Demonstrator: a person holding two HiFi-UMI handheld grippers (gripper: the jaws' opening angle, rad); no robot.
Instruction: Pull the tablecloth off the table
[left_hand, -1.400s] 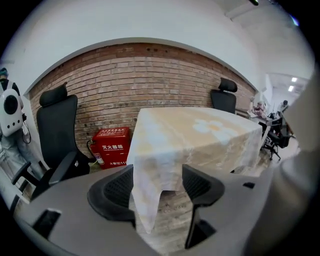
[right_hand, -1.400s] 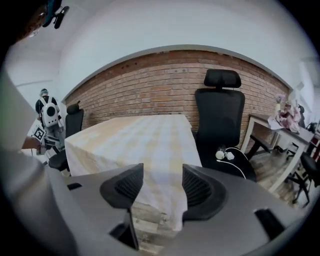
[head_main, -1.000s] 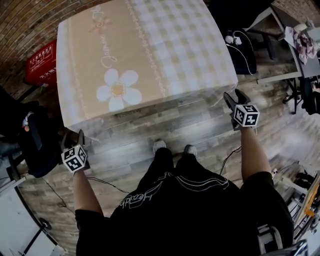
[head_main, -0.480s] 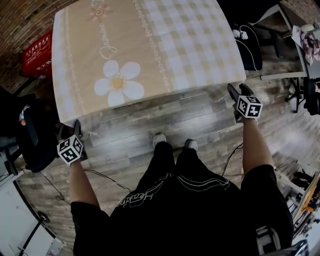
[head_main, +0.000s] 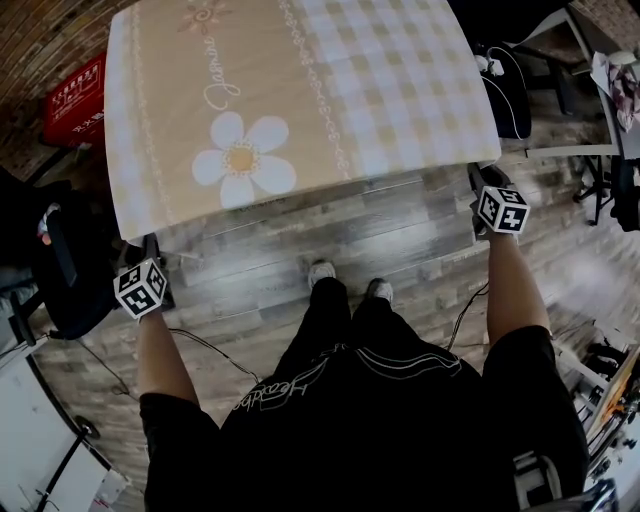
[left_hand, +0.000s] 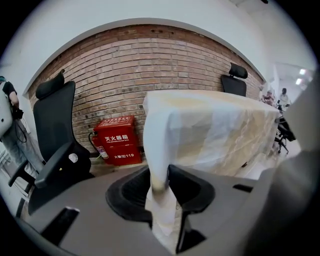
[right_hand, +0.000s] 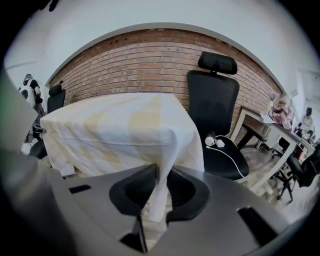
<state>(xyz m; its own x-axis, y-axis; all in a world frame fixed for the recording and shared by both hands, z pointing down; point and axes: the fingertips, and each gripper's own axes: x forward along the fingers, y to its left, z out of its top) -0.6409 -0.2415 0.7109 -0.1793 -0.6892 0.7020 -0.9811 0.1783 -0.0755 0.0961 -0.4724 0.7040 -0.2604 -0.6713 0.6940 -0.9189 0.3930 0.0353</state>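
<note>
Inside just-closed left tool (left_hand: 161, 186), right tool (right_hand: 161, 183), tablecloth (head_main: 380, 90)

- Head view: bright, even indoor light. A pale sheen glares off the wooden floor (head_main: 400, 225), which looks smeared there.
- Straight lines bow outward near its edges (wide lens).
- Both gripper views: round fisheye frame with black corners; the brick wall (left_hand: 150, 60) bends into an arch.
- The tablecloth (left_hand: 162, 220) fold nearest the lens is soft and out of focus.
- The right rim of the left gripper view is washed pale.
</note>
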